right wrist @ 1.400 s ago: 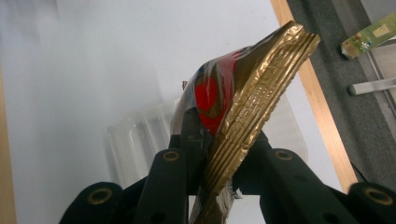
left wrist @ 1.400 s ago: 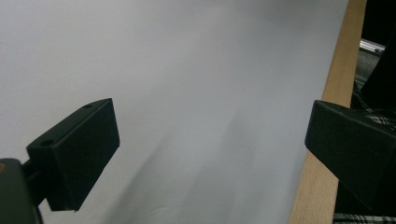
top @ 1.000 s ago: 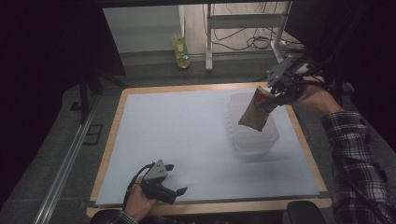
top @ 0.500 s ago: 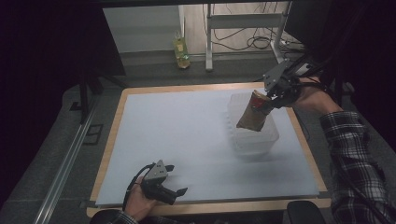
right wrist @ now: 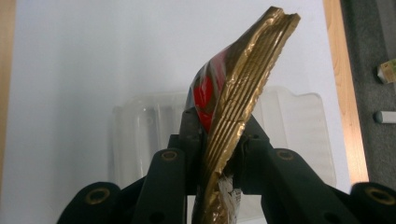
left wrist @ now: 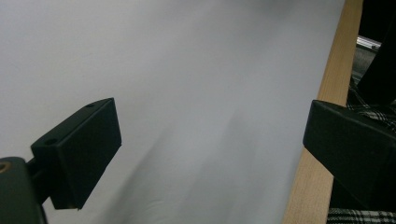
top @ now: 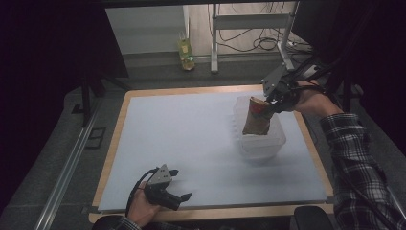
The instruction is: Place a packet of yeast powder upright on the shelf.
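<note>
Up at about two o'clock on the worktop (top: 191, 139), the right tool (top: 273, 104) is clamped on the top edge of a gold and red snack bag (top: 256, 117), its jaws pressed tight against the crimped seal. In the right gripper view the bag (right wrist: 243, 107) rises from between the two black jaws and leans toward one o'clock, its ribbed golden edge facing the camera. The bag hangs upright with its lower end inside a clear plastic tub (top: 261, 139), which sits on the pale sheet near the right-hand wooden border; the same tub (right wrist: 299, 121) shows behind the bag as a see-through rim. A hand and a plaid sleeve (top: 356, 163) come in from five o'clock behind this tool.

Down at seven o'clock, the left tool (top: 179, 184) rests low over the worktop near the front edge, held in a hand. Its jaws stand wide apart with nothing between them, just bare pale sheet (left wrist: 196, 93) and a strip of wooden border (left wrist: 322, 116).
</note>
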